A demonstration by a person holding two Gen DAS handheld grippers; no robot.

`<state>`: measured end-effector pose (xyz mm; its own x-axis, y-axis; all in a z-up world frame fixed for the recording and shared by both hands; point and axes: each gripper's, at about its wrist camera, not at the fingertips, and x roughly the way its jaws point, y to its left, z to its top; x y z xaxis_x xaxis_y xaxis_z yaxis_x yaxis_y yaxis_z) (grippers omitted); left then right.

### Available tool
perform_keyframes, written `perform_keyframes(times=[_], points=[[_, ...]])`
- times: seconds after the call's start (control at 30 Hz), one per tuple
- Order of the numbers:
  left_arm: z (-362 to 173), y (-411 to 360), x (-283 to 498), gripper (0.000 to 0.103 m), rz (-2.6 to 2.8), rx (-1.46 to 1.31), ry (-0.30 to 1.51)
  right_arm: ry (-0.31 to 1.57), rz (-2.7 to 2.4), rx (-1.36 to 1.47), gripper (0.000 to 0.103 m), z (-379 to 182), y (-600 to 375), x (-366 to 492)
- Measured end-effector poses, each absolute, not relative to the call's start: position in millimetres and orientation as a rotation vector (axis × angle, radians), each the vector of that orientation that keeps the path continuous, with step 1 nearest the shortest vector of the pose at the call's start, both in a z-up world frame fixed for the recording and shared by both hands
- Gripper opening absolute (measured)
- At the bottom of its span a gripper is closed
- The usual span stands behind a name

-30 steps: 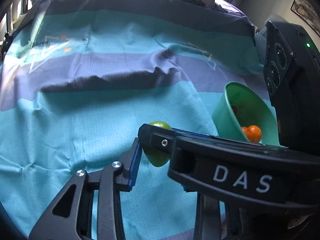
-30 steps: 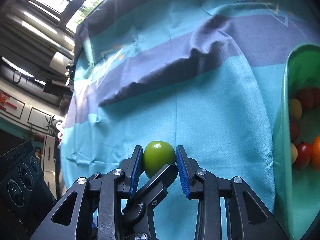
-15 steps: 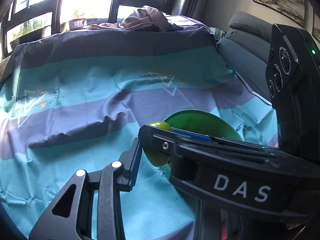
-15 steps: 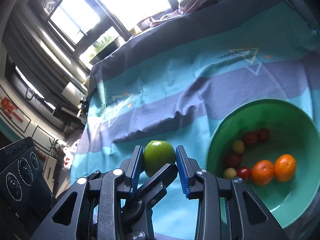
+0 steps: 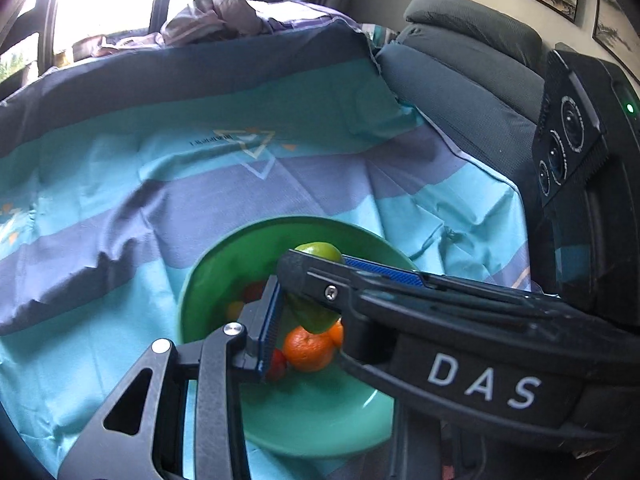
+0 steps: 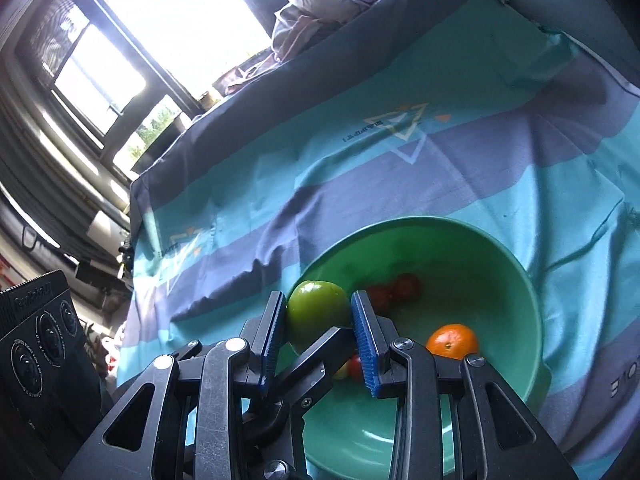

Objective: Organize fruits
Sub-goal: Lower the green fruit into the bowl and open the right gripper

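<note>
A green apple hangs above the near rim of a green bowl. My right gripper is shut on it, a blue pad on either side. My left gripper comes in crosswise, and its blue left pad presses the same apple. Its other finger is hidden behind the right gripper's black frame. In the bowl lie an orange, a second orange partly hidden, and several small red tomatoes.
The bowl stands on a teal and purple striped cloth that covers the table. A grey padded seat stands at the far right edge. A heap of clothes lies at the back by the windows.
Both grippers, still on the apple, have travelled right and upward from over the bare cloth to above the bowl. The bowl's inside and its fruit now show in both views.
</note>
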<state>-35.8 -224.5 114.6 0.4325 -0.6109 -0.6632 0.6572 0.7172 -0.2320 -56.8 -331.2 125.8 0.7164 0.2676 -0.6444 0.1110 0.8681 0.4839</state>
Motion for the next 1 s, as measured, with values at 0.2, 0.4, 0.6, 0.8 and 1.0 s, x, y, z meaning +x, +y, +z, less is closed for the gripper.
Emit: perform_keyframes(times=[0.2, 0.4, 0.6, 0.8, 1.0], points=[[99, -240, -25, 0.032, -0.807, 0.060, 0.867, 0.833, 0.063, 0.558, 0.037, 109, -348, -49], [89, -248, -19, 0.032, -0.817, 0.062, 0.910, 0.870, 0.045, 0.572, 0.037, 98, -355, -45], [81, -251, -16, 0.032, -0.823, 0.053, 0.945, 0.909, 0.023, 0.570, 0.037, 90, -359, -41], [77, -254, -14, 0.032, -0.821, 0.053, 0.966, 0.930, 0.013, 0.567, 0.037, 85, -360, -38], [72, -256, -12, 0.032, -0.821, 0.040, 0.993, 0.951, -0.005, 0.566, 0.037, 80, -362, -34]])
